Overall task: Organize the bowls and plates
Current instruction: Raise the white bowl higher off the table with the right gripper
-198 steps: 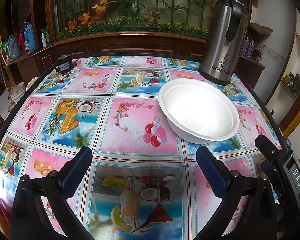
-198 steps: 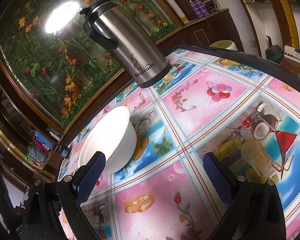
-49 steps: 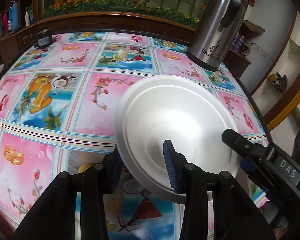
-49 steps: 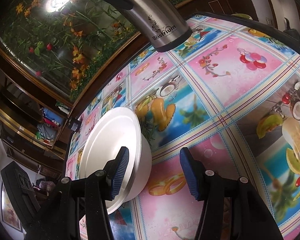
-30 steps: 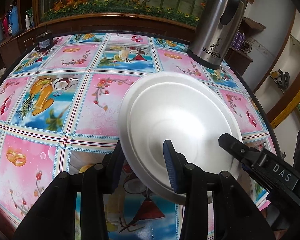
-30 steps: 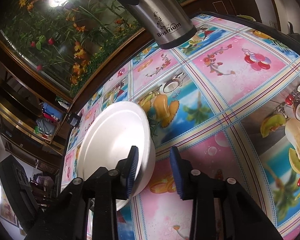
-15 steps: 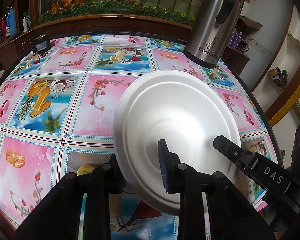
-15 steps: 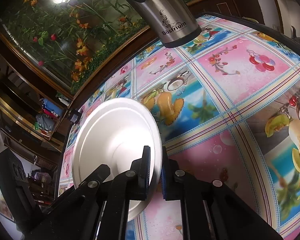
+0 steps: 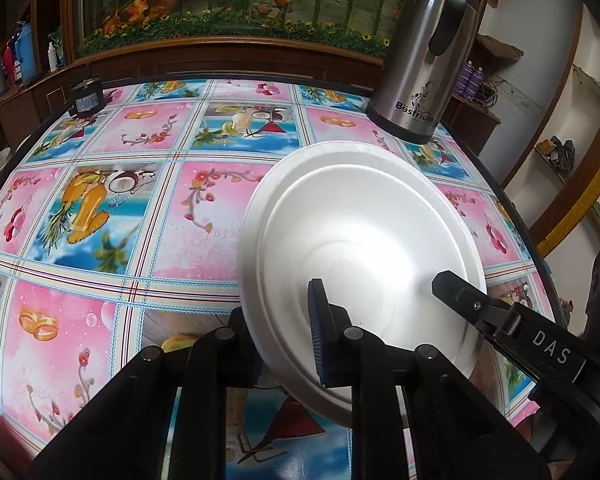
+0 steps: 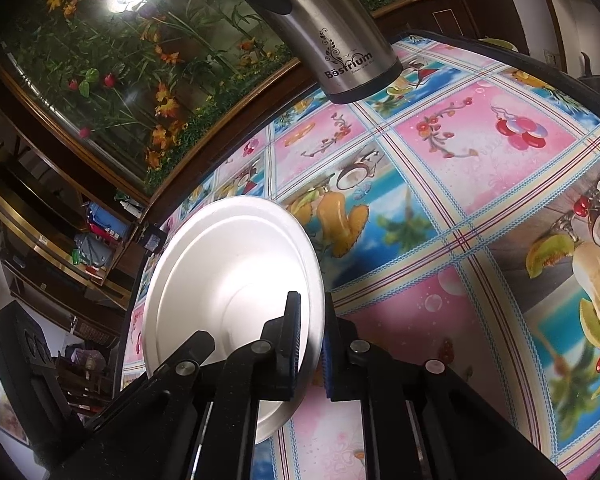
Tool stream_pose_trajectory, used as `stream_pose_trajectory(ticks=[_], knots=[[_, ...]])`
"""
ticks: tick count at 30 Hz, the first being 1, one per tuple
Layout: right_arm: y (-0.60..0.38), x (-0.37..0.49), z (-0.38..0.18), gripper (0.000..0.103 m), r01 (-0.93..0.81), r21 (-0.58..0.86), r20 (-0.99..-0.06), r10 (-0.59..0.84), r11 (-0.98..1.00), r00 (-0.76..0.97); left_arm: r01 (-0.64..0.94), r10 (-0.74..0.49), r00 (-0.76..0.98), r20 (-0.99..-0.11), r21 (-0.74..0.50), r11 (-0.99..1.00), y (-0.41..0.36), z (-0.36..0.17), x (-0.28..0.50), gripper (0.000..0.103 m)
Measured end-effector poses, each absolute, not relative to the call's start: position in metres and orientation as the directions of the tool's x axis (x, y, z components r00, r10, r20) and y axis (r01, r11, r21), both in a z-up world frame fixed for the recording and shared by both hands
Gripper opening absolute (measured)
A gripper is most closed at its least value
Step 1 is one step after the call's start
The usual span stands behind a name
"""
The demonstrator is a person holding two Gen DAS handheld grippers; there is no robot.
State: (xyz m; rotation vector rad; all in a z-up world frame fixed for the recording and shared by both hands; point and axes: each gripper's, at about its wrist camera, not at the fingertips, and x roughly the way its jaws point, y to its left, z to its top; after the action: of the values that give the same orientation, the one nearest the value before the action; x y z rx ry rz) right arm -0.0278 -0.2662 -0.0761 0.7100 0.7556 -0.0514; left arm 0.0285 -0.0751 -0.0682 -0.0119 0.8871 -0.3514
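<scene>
A white foam plate point(image 9: 364, 240) lies on top of a white foam bowl and hides it. My left gripper point(image 9: 284, 324) is shut on the near left rim. My right gripper point(image 10: 310, 328) is shut on the opposite rim of the plate point(image 10: 228, 280). The right gripper's black finger point(image 9: 468, 300) shows over the plate's right edge in the left wrist view. I cannot tell whether each grip also takes in the bowl's rim.
A steel thermos jug point(image 9: 424, 60) stands behind the plate, near the table's far right edge; it shows in the right wrist view too point(image 10: 332, 28). A small dark jar point(image 9: 87, 98) stands at the far left. The tablecloth point(image 9: 100, 208) is a bright fruit print.
At first the bowl stood alone with both grippers open. Since then the plate has come to lie over it, and my right gripper has closed onto the rim. My left gripper has tightened.
</scene>
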Motion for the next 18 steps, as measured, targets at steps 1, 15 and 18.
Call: stream_pose_trajectory(ticks=[1,15,18], knots=[[-0.266,-0.028,-0.076,0.009,0.287,0.572,-0.643,0.202,0.769,0.739,0.296,-0.303,0.58,-0.756,-0.151,0.943,-0.075,-0.068,0.028,0.014],[-0.266,-0.037,-0.073,0.009,0.304,0.576,-0.629,0.174,0.759,0.758,0.285,-0.289,0.58,-0.762,-0.142,0.948,-0.08,-0.071,0.023,0.014],[-0.267,-0.041,-0.074,0.009,0.317,0.574,-0.632,0.162,0.755,0.758,0.271,-0.317,0.533,-0.784,-0.197,0.942,-0.079,-0.082,0.024,0.014]])
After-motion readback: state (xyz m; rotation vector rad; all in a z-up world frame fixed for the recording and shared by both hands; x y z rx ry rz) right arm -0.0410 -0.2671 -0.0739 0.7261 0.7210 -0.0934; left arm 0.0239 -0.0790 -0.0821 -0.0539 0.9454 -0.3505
